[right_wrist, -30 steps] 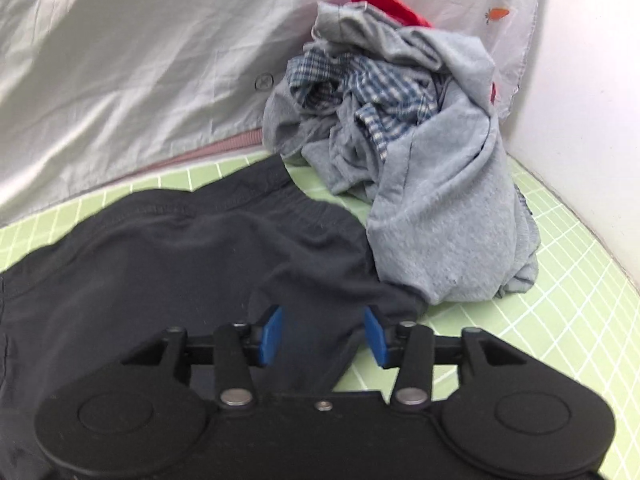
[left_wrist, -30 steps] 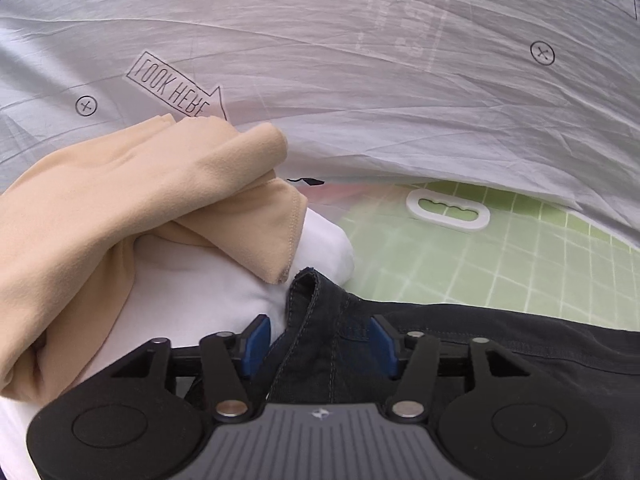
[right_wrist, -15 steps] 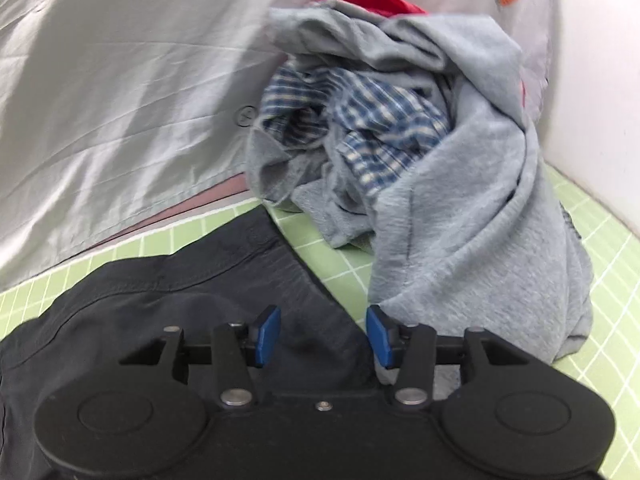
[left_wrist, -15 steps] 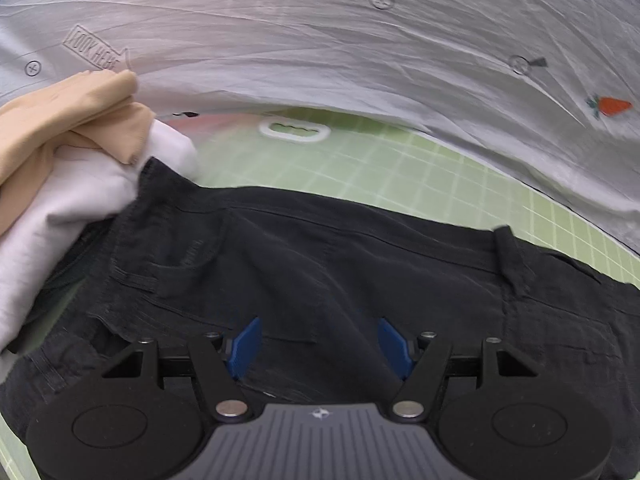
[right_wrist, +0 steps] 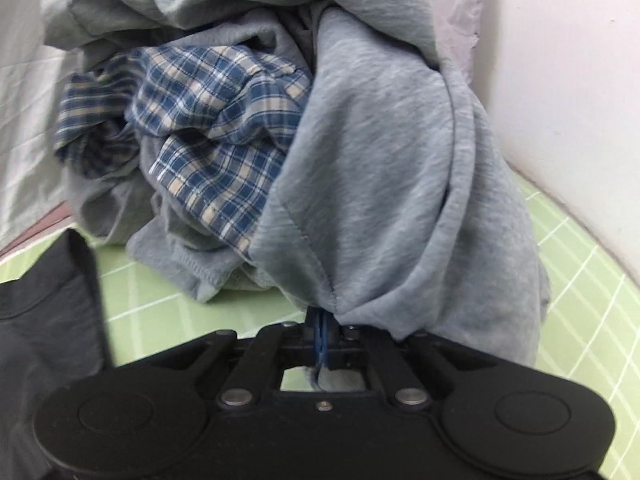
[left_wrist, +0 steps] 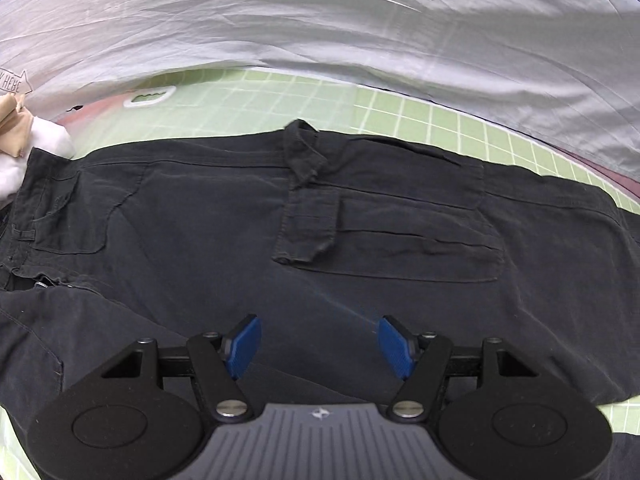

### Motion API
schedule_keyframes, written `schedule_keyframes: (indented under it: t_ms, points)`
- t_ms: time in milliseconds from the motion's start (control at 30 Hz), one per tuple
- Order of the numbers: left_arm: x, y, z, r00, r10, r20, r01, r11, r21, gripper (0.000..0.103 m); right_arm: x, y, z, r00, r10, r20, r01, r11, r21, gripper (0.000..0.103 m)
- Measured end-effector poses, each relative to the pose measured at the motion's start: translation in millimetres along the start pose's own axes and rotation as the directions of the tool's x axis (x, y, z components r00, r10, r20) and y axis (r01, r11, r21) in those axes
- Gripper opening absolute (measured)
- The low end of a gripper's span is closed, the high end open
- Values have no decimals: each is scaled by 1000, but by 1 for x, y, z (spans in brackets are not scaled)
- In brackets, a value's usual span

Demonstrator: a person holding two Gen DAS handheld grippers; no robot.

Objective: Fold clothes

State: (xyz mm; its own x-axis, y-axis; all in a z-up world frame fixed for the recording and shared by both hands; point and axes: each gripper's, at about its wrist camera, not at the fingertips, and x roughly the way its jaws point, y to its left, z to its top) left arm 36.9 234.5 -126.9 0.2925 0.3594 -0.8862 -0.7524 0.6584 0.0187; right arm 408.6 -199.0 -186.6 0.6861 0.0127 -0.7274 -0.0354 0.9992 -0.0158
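Black cargo trousers (left_wrist: 320,240) lie flat across the green grid mat (left_wrist: 400,108), with a flapped pocket near the middle. My left gripper (left_wrist: 320,346) hovers over their near part, open, with nothing between its blue pads. In the right wrist view a pile of clothes fills the frame: a grey sweatshirt (right_wrist: 392,168) wrapped around a blue checked shirt (right_wrist: 224,128). My right gripper (right_wrist: 322,336) sits at the sweatshirt's lower edge, its pads pressed together with grey fabric bunched into them. One end of the black trousers (right_wrist: 44,312) shows at the left.
A crumpled pale grey sheet (left_wrist: 320,32) with a carrot print borders the mat's far side. White and beige clothes (left_wrist: 24,148) lie at the far left beside the trousers. A white wall (right_wrist: 560,60) rises right of the pile.
My left gripper swept right along the trousers, away from the white and beige clothes. My right gripper moved up to the grey pile and shut on the sweatshirt's edge.
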Motion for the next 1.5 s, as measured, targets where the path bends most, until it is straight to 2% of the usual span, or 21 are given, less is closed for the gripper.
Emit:
schedule_keyframes:
  t_ms: [67,100,133,200,233,333,400,500,567,633,700,767,867,900,1067,1133,1200,1267,1333,1433,1500]
  points:
    - [-1,-15,-4,1000,-6,-5,6,1000,29,66,4,-15,9,999,-35,-31,35,999,-6,7]
    - [-1,-22,-6,1000,-9,-11,10,999,44,66,0,-17,9,999,-21,-43,21,1000,-12,21]
    - [-2,-29,-7,1000,-10,-15,11,998,54,66,-4,-19,10,998,-5,-55,4,1000,-18,44]
    - [-3,-39,-8,1000,-16,-20,17,998,65,66,-23,-10,0,998,49,-41,-49,999,-13,69]
    - [-3,-43,-8,1000,-21,-22,23,997,69,66,-33,-2,-6,998,64,-25,-64,998,-18,72]
    - [-8,-54,-8,999,-29,-16,31,996,85,66,-68,26,-23,993,113,38,-111,992,-51,73]
    - [-10,-57,-9,1000,-27,-11,28,995,96,67,-93,57,-30,978,184,98,-169,974,-151,74]
    - [-14,-58,-11,1000,-17,-9,18,995,102,68,-117,114,-52,952,280,121,-210,889,-406,74]
    - [-17,-54,-13,1000,-8,-7,9,995,97,68,-114,141,-61,947,310,86,-231,840,-491,71]
    - [-22,-47,-15,1000,-4,-2,4,996,90,68,-108,145,-64,950,310,39,-256,843,-474,71]
    - [-25,-37,-19,1000,15,0,-15,997,76,69,-101,129,-65,958,286,0,-260,874,-410,72]
    - [-28,-25,-23,999,33,-2,-33,998,55,69,-93,109,-64,964,266,-5,-252,904,-344,80]
    - [-31,-1,-30,999,48,-14,-48,999,4,69,-83,92,-57,990,137,43,-115,938,-328,82]
    - [-32,7,-33,999,49,-18,-50,999,-14,69,-80,87,-53,993,113,35,-96,943,-319,82]
    - [-45,61,-46,997,81,8,-80,992,-103,71,-104,78,-59,998,68,18,-60,953,-298,83]
    - [-51,91,-53,996,92,21,-87,982,-166,74,-125,78,-70,997,74,13,-68,957,-283,96]
    - [-56,123,-62,994,101,30,-91,968,-233,74,-148,80,-86,995,96,-13,-97,967,-235,101]
    - [-59,159,-73,993,112,23,-99,943,-317,74,-170,86,-108,994,103,-42,-110,975,-193,101]
    - [-60,198,-85,993,117,12,-102,907,-410,74,-192,92,-131,993,93,-77,-104,983,-149,101]
    - [-53,254,-104,995,101,-14,-93,834,-544,74,-228,102,-168,986,121,-116,-129,990,-58,101]
    - [-44,278,-111,994,103,-36,-106,822,-559,74,-249,106,-189,979,151,-138,-151,988,14,101]
